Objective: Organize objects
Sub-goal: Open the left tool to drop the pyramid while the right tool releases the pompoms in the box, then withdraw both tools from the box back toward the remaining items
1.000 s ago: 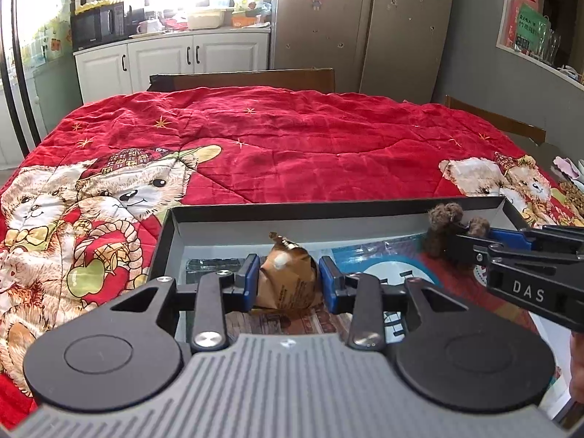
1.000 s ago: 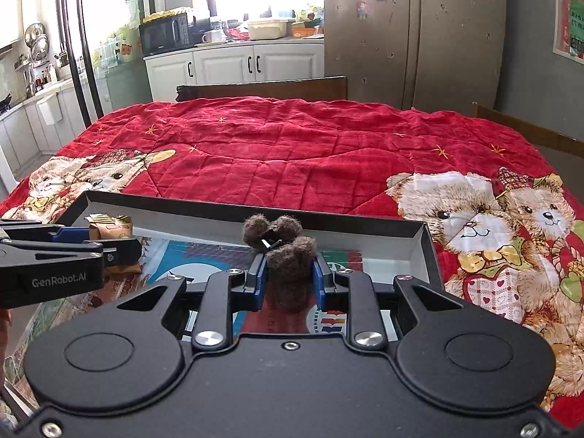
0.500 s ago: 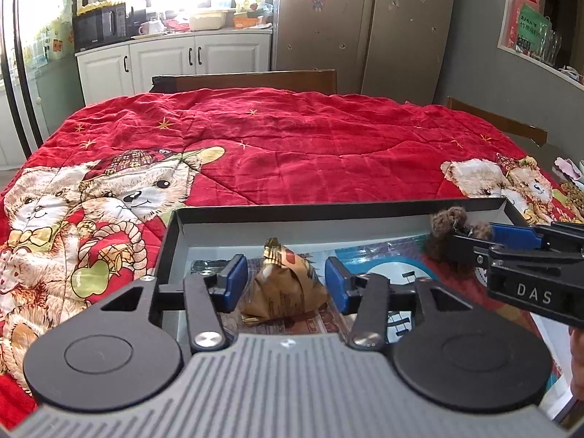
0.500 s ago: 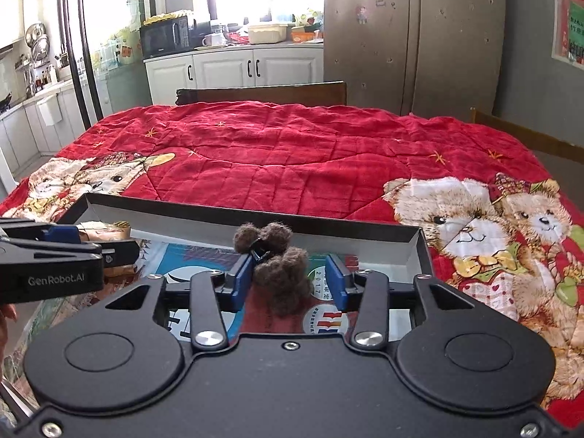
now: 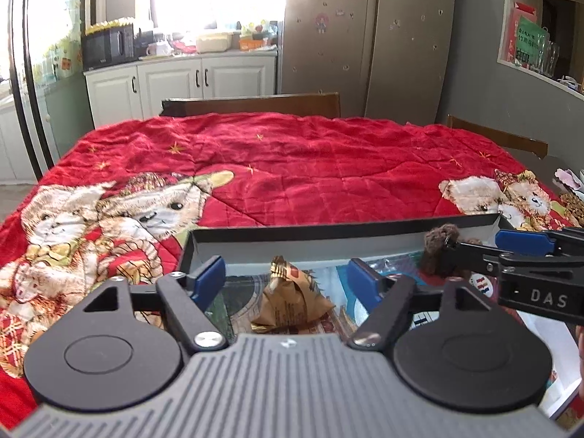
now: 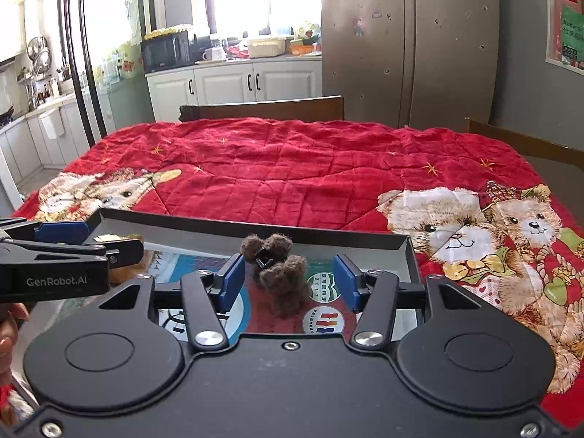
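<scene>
- Left tongs: released, blue pads spread wide w/ gaps on both sides of brown wrapped snack; no contact.
- Snack lies on printed floor of the box, near its left end; crinkled brown wrapper w/ gold twist at top, leaning a bit.
- Right tongs: also released, pads well apart either side of fuzzy brown clip; not touching it.
- Clip = several brown felt-like pom lobes round a small black clasp; rests on box floor toward right half, over a red printed patch.
- Box: shallow, dark rim, pale inner walls, bottom covered in colourful print (round logos, "2017" legible in right wrist view). In left wrist view its far wall runs across behind both items.
- Box sits at near edge of tabletop, on red quilted cloth w/ teddy-bear prints at both sides.
- Each tongs shows in the other's cam: right one at right edge of left view, left one at left edge of right view.
- Behind: wooden chair backs, white cabinets, microwave, fridge.
</scene>
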